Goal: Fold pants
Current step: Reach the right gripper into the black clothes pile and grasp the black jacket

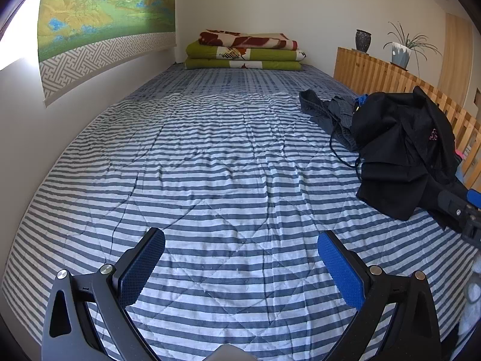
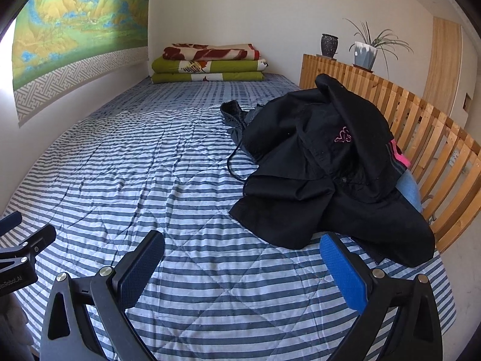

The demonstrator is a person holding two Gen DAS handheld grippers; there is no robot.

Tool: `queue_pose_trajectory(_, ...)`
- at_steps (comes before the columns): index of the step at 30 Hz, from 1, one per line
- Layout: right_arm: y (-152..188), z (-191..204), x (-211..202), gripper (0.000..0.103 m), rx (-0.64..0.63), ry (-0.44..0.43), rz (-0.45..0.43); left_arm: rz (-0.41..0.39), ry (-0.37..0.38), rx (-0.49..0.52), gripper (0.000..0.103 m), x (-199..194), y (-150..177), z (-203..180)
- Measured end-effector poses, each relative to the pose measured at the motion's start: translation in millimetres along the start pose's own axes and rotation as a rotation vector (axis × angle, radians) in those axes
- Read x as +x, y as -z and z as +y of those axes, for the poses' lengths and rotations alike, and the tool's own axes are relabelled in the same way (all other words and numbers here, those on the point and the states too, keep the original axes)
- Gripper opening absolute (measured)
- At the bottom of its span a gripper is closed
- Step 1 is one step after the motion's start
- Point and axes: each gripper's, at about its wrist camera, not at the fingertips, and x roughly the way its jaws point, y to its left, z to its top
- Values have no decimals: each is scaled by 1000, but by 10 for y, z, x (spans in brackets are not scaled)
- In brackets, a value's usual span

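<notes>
**Both claws open over the striped bed, pants heaped untouched by the rail**

While the left wrist view looks down the bed, the left gripper (image 1: 240, 255) hangs with its fingers spread wide and nothing between them; only the striped quilt (image 1: 192, 162) shows in the gap; black pants (image 1: 402, 150) lie crumpled well ahead and to the right of this claw, against the wooden slat rail (image 1: 390, 75); a dark grey garment (image 1: 324, 111) with a loose cord lies just beyond the pants, touching them; part of the right gripper shows at the right edge, beside the near hem of the pants; far ahead, folded blankets (image 1: 243, 52) are stacked at the wall; a landscape wall hanging (image 1: 105, 12) is up to the left; a dark vase (image 1: 363, 40) and a potted plant (image 1: 401, 52) stand on the rail.

Right wrist view: right gripper (image 2: 242, 255) likewise spread apart and empty; pants (image 2: 324, 165) lie just ahead and right of it, the near hem just beside the tip of the right finger (image 2: 342, 270), contact not clear; a pink logo faces up on the heap; something pink and something blue peek out between the pants and the rail (image 2: 421, 126); part of the left gripper (image 2: 27, 252) shows at the left edge, low over the quilt (image 2: 144, 156); blankets (image 2: 209, 63) far ahead.
</notes>
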Motion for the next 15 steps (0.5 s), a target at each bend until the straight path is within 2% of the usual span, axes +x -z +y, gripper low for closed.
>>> queue_pose_trajectory(10,-445,-956,398,102,136,129,-15,19,14,-23,103,221,-90,-68)
queue_pose_trajectory(15,-771,-1203,758,102,80,240,-5,41,9,-23,103,374,-102,-91)
